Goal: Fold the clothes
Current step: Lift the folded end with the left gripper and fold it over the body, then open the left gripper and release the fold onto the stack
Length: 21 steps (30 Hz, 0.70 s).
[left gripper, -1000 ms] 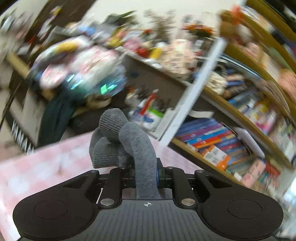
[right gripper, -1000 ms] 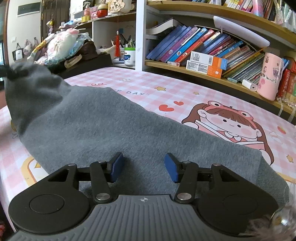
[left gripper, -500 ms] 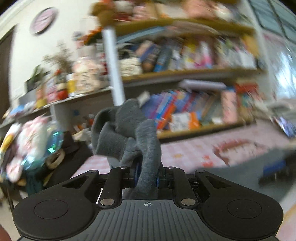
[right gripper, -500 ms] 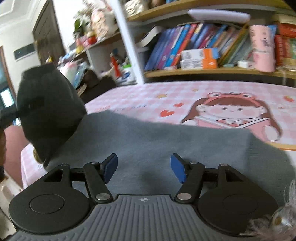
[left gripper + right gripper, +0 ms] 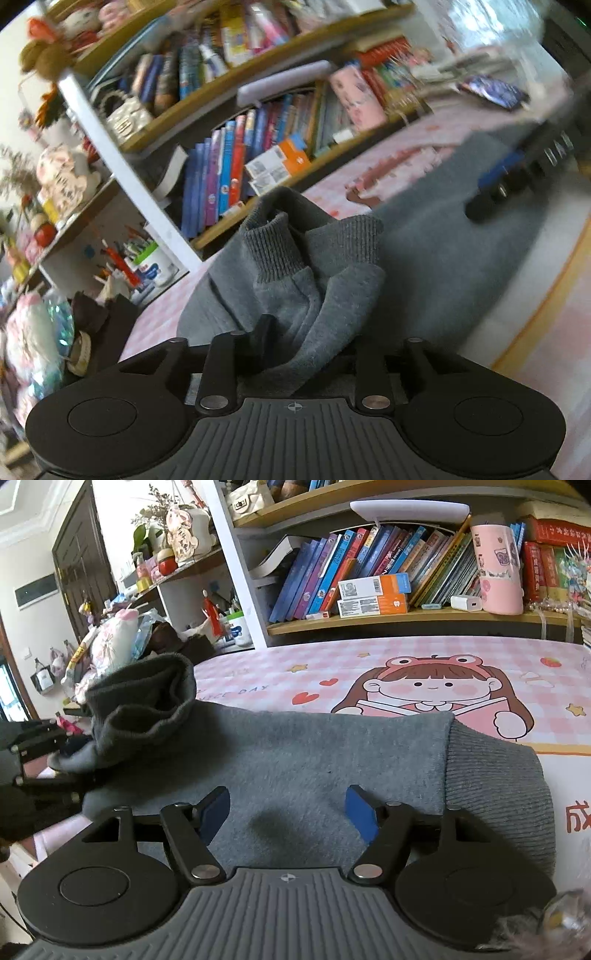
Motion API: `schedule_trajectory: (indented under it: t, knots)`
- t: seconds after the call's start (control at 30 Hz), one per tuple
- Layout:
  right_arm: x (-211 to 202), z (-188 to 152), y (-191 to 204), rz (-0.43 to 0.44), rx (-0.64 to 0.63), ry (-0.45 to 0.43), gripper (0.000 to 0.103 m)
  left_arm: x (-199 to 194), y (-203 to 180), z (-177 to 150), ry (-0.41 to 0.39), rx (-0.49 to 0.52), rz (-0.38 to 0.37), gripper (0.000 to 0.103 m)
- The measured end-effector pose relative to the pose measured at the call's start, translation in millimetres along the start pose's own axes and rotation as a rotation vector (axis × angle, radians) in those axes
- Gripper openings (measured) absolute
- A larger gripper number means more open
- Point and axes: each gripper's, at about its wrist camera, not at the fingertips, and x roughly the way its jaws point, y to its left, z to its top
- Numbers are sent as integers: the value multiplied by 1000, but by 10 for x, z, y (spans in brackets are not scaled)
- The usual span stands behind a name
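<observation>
Change since a second ago: my left gripper [image 5: 306, 343] has swung in from the cluttered side of the room and carried the bunched end of the grey fleece garment [image 5: 314, 760] over the part lying flat. Its jaws, then clamped tight on that fabric, have just been opening; the cloth sits loose between them, no longer squeezed.

Item: soft grey knitted garment with ribbed cuffs [image 5: 273, 243], lying across the pink checked table cover with a cartoon girl print [image 5: 436, 686]. One ribbed band [image 5: 495, 782] hangs toward the near right edge.

My right gripper [image 5: 288, 814]: jaws apart and just widened further, blue pads [image 5: 360, 812] hovering over the flat grey cloth, nothing between them.

Handling, as I judge it: light, limp, thick enough to hold a soft fold but not a crease; fleece clings to itself, so layers will drag together. It will not slip from rubber pads, nor break.

Where to take hold: at the ribbed band or a doubled edge, where the fabric is firmest and a pinch gathers both layers.

Background: wooden bookshelf with upright books [image 5: 369, 568].
</observation>
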Motion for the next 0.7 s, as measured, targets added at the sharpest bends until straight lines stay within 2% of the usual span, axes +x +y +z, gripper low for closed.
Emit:
schedule_trajectory:
  t: [0.03,0.1,0.23,0.3,0.37,0.47,0.5,0.53,0.57,0.6,0.67,0.7]
  knots:
    - [1,-1,-4,3,2,0,69,-27,-28,-6,0,16,-9,49]
    - [8,2,-6,6,3,1,70,-82,-85,-19,0,49,-28,64]
    - [20,6,12,6,-4,6,72,-215,-131,-29,-20,80,-59,65]
    - [25,7,30,1,-12,9,73,-297,-71,-44,-39,31,-111,66]
    - [31,14,55,-11,-7,10,73,-390,38,-69,-73,-45,-175,66]
    - [28,78,100,6,44,9,74,-505,267,-129,-132,-178,-187,66]
    - [20,124,119,43,78,6,74,-535,353,-152,-150,-227,-171,69]
    - [7,180,140,105,121,-1,77,-558,446,-182,-168,-281,-141,77]
    - [6,234,169,165,163,-5,86,-570,544,-224,-189,-348,-99,82]
    - [23,285,211,222,202,-6,91,-572,647,-272,-210,-421,-50,89]
    - [73,385,299,329,279,-2,96,-546,813,-386,-235,-563,12,90]
    - [131,429,350,365,314,12,97,-512,873,-448,-239,-626,11,90]
